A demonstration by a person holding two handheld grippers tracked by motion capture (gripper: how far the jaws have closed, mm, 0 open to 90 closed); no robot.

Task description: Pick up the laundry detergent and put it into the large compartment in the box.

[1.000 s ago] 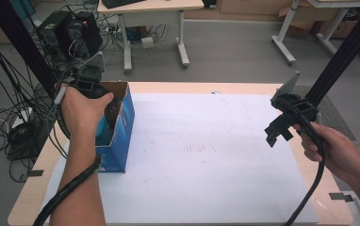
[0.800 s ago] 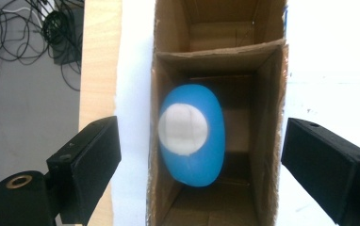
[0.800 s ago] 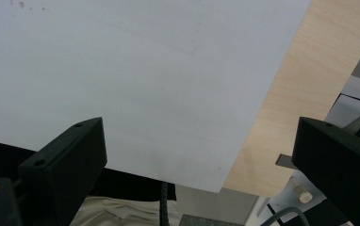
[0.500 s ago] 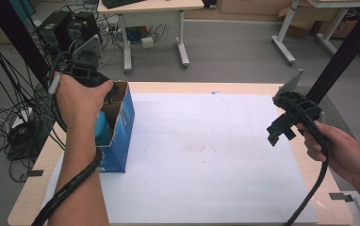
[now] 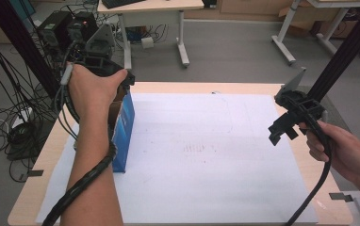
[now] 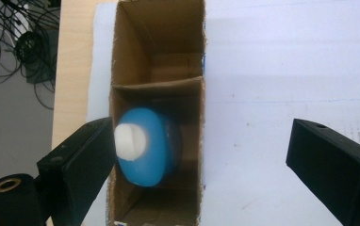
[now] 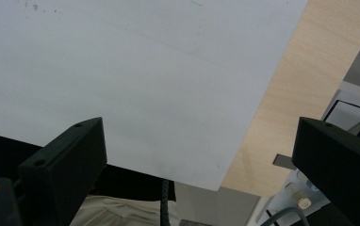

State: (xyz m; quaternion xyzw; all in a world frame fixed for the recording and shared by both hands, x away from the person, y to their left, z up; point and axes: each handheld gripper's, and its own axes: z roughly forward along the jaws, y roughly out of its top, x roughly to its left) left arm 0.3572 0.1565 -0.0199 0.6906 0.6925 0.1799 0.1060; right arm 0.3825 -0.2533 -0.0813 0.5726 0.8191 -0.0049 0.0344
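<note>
A blue bottle (image 6: 145,146) with a white cap sits in the middle compartment of an open cardboard box (image 6: 157,52), seen from above in the left gripper view; its lower body is hidden by the box walls. In the high view the hand covers the box's opening, so only the blue outer side of the box (image 5: 124,127) shows. The left gripper (image 6: 201,160) hangs above the box, its jaws having just been opening (wide apart, nothing clamped). The right gripper (image 7: 199,169) hovers with jaws apart over the white sheet (image 7: 135,70) near the table (image 7: 282,94) edge.
</note>
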